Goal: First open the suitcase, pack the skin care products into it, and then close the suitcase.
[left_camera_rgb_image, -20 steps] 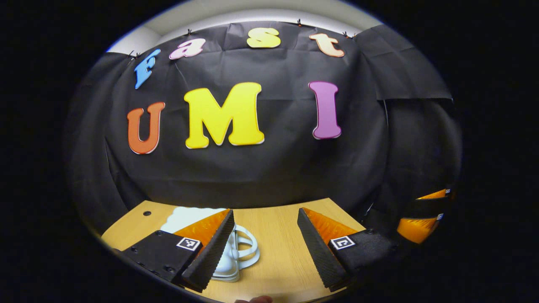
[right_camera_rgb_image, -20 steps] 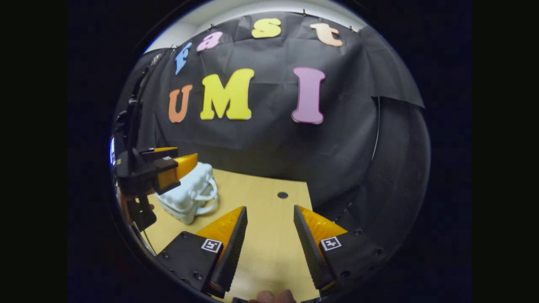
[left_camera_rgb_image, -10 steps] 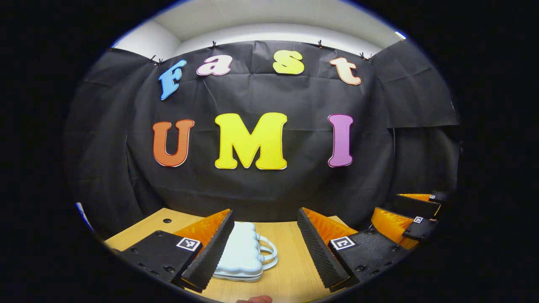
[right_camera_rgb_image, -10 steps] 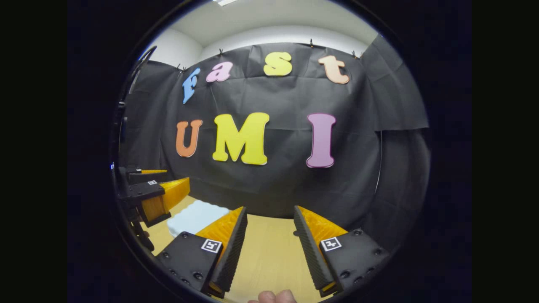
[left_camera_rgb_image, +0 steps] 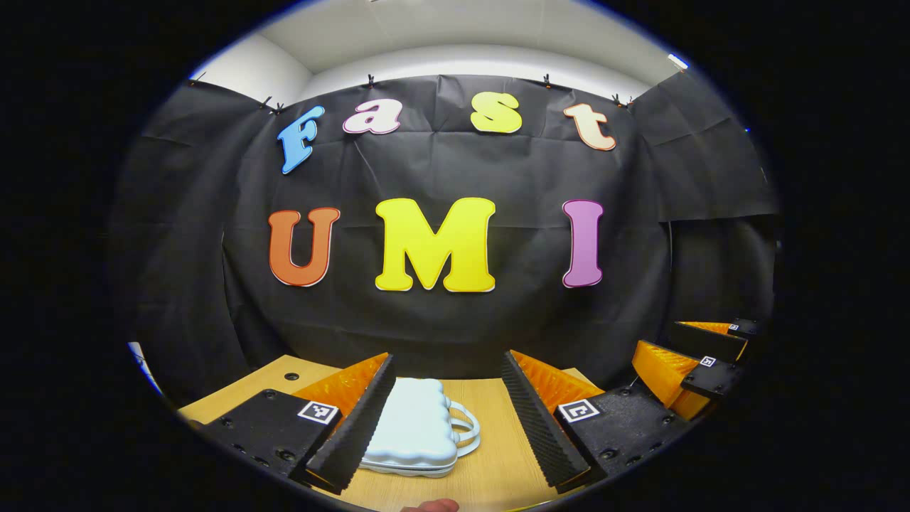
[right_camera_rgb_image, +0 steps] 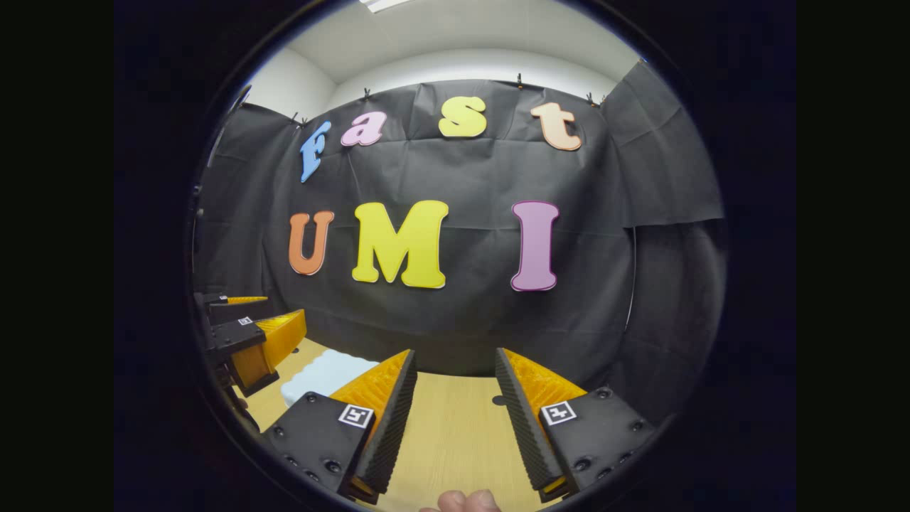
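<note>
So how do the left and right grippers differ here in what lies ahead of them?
The left gripper has the pale suitcase lying closed between its fingers, untouched; the right gripper has only bare wooden table there. The suitcase sits to the right gripper's left. Both are open and near the table.

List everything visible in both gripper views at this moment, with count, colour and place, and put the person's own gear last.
suitcase: one, pale blue-white, lid shut, lying flat on the table with its handle pointing right in the left gripper view.
table: one, light wood, with a dark round hole near its far edge.
booth wall: one, black cloth, behind the table.
left gripper: one, open, fingers either side of the suitcase, not touching it.
right gripper: one, open, over bare table to the right of the suitcase.
fingertip: skin showing at the bottom edge of the right gripper view.
</note>
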Available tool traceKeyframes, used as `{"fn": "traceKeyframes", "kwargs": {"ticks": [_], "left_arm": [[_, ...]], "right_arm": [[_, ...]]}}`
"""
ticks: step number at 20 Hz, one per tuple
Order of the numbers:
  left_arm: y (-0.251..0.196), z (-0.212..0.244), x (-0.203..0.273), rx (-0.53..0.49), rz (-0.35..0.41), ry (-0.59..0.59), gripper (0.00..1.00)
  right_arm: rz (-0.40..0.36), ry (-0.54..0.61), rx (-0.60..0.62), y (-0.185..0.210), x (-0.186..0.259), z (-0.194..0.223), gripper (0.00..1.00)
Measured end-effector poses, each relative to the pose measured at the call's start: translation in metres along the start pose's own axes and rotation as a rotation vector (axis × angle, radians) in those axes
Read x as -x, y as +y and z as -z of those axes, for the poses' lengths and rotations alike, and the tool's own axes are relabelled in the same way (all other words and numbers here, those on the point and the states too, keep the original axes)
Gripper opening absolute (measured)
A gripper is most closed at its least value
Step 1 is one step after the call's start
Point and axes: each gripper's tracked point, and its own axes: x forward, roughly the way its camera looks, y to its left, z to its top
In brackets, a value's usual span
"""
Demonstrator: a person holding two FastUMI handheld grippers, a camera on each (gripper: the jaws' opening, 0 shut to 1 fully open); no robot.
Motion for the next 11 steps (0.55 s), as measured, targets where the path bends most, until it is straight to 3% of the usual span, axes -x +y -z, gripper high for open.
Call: {"fn": "traceKeyframes", "kwargs": {"ticks": [11], "left_arm": [[0.008, -0.002, 0.0, -0.008, -0.016, -0.007, 0.96]], "right_arm": [[-0.018, 0.005, 0.007, 0.012, 0.0, 0.003, 0.68]]}}
